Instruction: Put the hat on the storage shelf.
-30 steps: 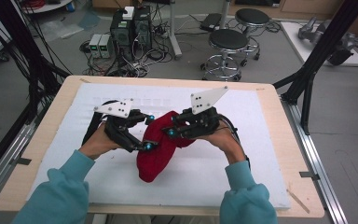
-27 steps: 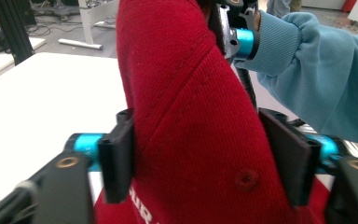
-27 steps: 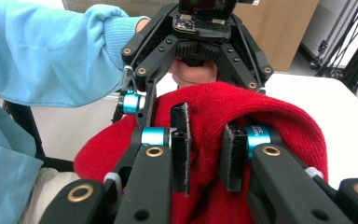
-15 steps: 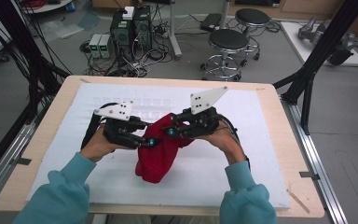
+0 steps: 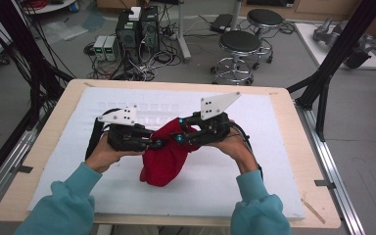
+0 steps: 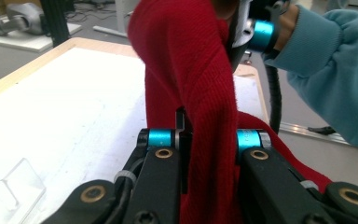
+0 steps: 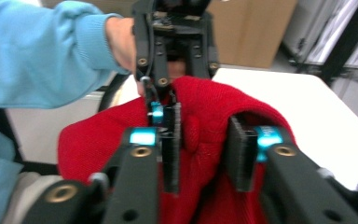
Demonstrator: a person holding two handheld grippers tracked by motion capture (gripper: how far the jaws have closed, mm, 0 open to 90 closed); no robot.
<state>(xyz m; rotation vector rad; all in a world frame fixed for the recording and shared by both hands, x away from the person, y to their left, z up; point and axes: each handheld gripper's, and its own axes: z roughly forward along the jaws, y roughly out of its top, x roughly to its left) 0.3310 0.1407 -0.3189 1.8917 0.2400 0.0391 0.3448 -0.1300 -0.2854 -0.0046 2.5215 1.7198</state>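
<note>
A red knitted cloth (image 5: pixel 164 161) hangs between my two grippers above the white mat (image 5: pixel 78 161), its lower end resting on the mat. My left gripper (image 5: pixel 159 143) has just been closing and is now shut on a fold of the cloth (image 6: pixel 186 60), which rises between its jaws (image 6: pixel 205 140). My right gripper (image 5: pixel 176 138) faces it from the other side. Its jaws (image 7: pixel 205 140) have just been opening and stand apart, with the cloth (image 7: pixel 205 102) bulging loosely between the pads (image 7: pixel 170 149). The two grippers' tips nearly meet at the cloth's top.
The mat lies on a wooden table (image 5: pixel 29 196). A clear plastic tray (image 5: pixel 137 105) sits at the mat's far side. Black frame posts (image 5: pixel 323 88) stand at the right, and stools (image 5: pixel 242 44) and computers (image 5: pixel 137 29) stand beyond the far edge.
The left gripper's jaws have closed onto the cloth's upper fold. The right gripper's jaws have spread apart. Both hands have stayed where they were.
</note>
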